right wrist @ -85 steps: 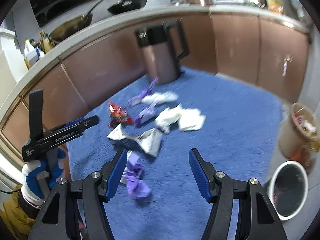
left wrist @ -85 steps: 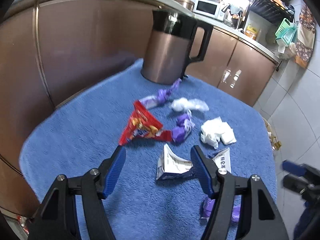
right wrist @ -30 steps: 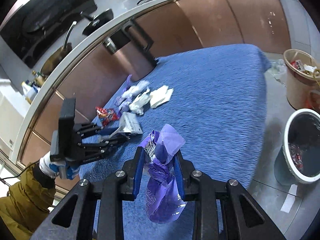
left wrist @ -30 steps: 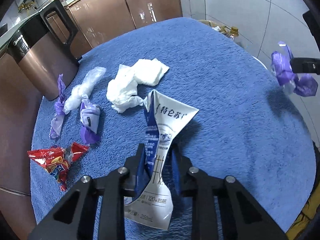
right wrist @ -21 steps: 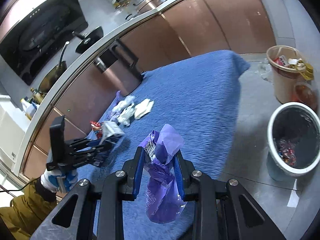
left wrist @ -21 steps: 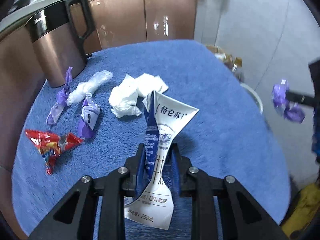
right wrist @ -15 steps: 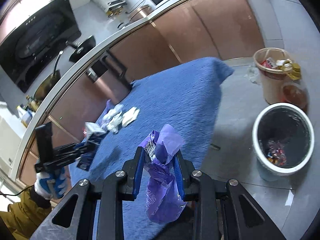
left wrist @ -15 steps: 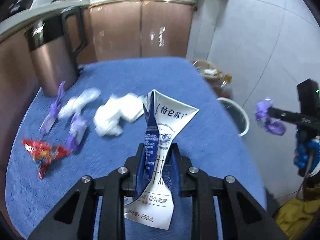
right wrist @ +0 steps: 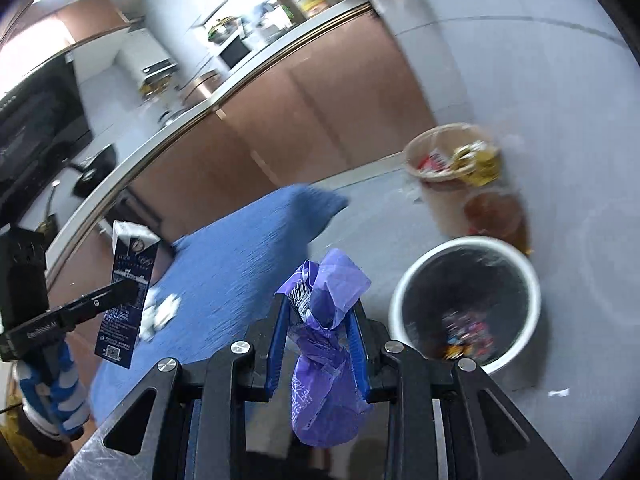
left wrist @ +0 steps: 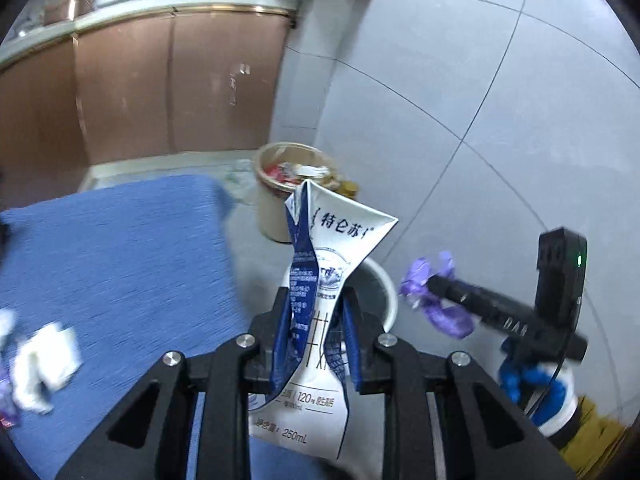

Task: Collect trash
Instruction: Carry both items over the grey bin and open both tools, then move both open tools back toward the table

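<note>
My left gripper (left wrist: 316,300) is shut on a flattened white and blue milk carton (left wrist: 320,280), held in the air past the edge of the blue table (left wrist: 120,260), above the white-rimmed trash bin (left wrist: 382,292) on the floor. My right gripper (right wrist: 318,312) is shut on a crumpled purple wrapper (right wrist: 324,340), held just left of the same bin (right wrist: 464,304), which holds some trash. The right gripper with the wrapper (left wrist: 436,296) shows in the left wrist view, and the left gripper with the carton (right wrist: 128,288) shows in the right wrist view.
A tan bucket (left wrist: 288,196) full of trash stands on the grey tiled floor beyond the white bin; it also shows in the right wrist view (right wrist: 452,172). White tissue (left wrist: 44,360) lies on the table at the left. Brown cabinets (left wrist: 160,88) stand behind.
Both grippers have swung away from the table toward the bins on the floor, each still holding its trash. The white bin is now much closer to both.
</note>
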